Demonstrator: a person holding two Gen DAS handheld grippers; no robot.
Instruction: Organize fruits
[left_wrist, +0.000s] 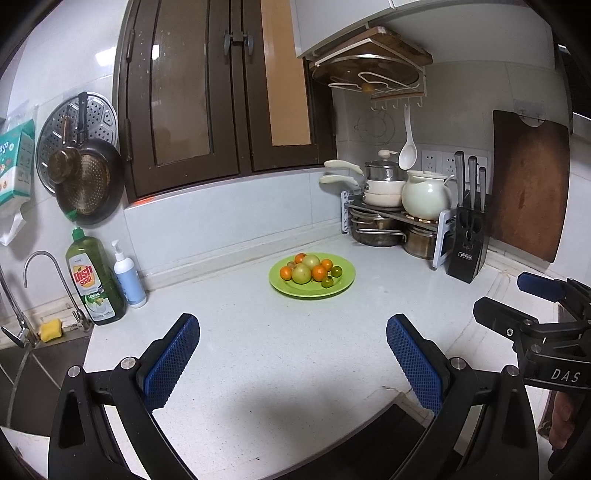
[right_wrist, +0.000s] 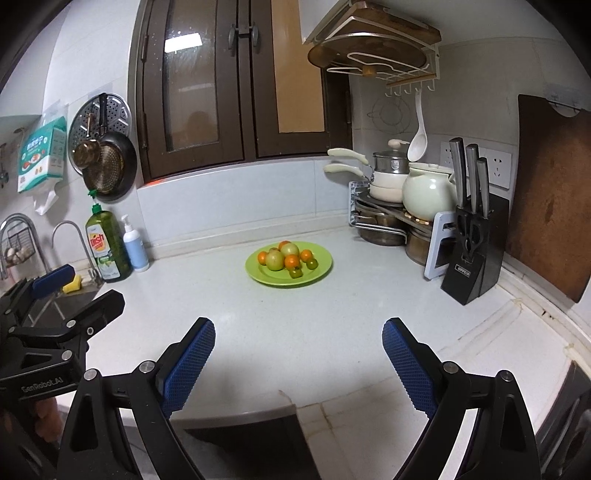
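Observation:
A green plate (left_wrist: 343, 286) (right_wrist: 321, 271) sits on the white counter near the back. It holds a pile of fruits (left_wrist: 309, 271) (right_wrist: 286, 259): two large pale green ones, several small orange ones and two small dark green ones. My left gripper (left_wrist: 291, 354) is open and empty, low over the counter's front, well short of the plate. My right gripper (right_wrist: 298, 356) is open and empty too, beside it to the right; it shows at the right edge of the left wrist view (left_wrist: 517, 302).
A black knife block (left_wrist: 467, 243) (right_wrist: 474, 254) and a rack of pots (left_wrist: 391, 218) (right_wrist: 399, 214) stand at the back right. A dish soap bottle (left_wrist: 94, 280) (right_wrist: 105, 247), a pump bottle (left_wrist: 127, 278) and the sink (left_wrist: 40, 373) are at the left. A wooden board (left_wrist: 530, 184) leans on the right wall.

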